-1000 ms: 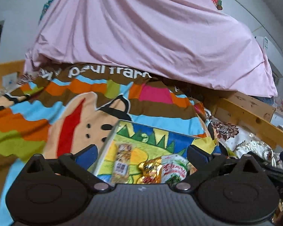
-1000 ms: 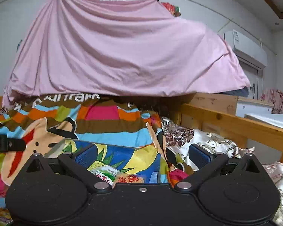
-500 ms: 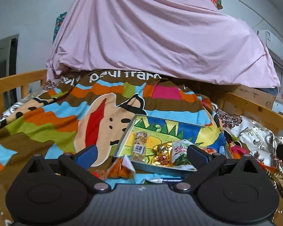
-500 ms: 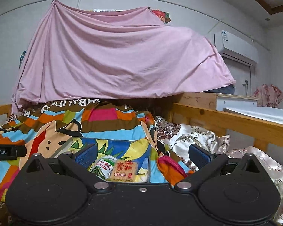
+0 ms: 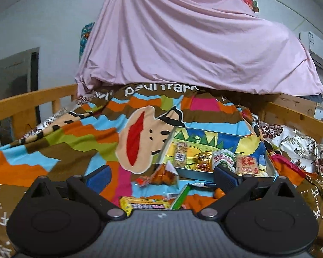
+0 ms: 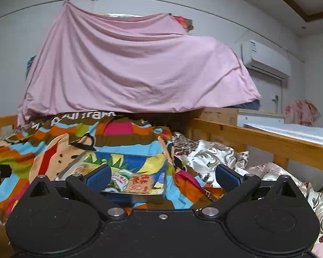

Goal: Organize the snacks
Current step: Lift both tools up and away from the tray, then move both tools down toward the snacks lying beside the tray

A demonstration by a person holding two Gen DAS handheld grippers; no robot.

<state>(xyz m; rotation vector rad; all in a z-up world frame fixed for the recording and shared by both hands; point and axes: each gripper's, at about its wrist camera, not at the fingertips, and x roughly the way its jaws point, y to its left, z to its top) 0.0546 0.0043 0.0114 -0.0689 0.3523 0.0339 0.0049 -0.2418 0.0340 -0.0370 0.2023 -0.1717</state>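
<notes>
A shallow tin tray (image 5: 224, 173) with a bright cartoon print lies on the bed. It holds several snack packets, among them a green-white one (image 5: 222, 157) and an orange square one (image 5: 247, 165). The tray also shows in the right wrist view (image 6: 137, 195). Loose on the blanket in front of it lie an orange triangular packet (image 5: 164, 174), a yellow bar (image 5: 144, 204) and a green stick (image 5: 181, 196). My left gripper (image 5: 162, 175) is open and empty, above the loose snacks. My right gripper (image 6: 162, 175) is open and empty, short of the tray.
A colourful cartoon blanket (image 5: 75, 142) covers the bed. A pink sheet (image 5: 193, 49) hangs at the far end. Wooden rails run along the left (image 5: 28, 103) and the right (image 6: 258, 137). A floral quilt (image 6: 215, 157) is bunched to the right of the tray.
Both grippers have drawn back from the tray. The loose snacks in front of it have come into the left wrist view. Both stay open.
</notes>
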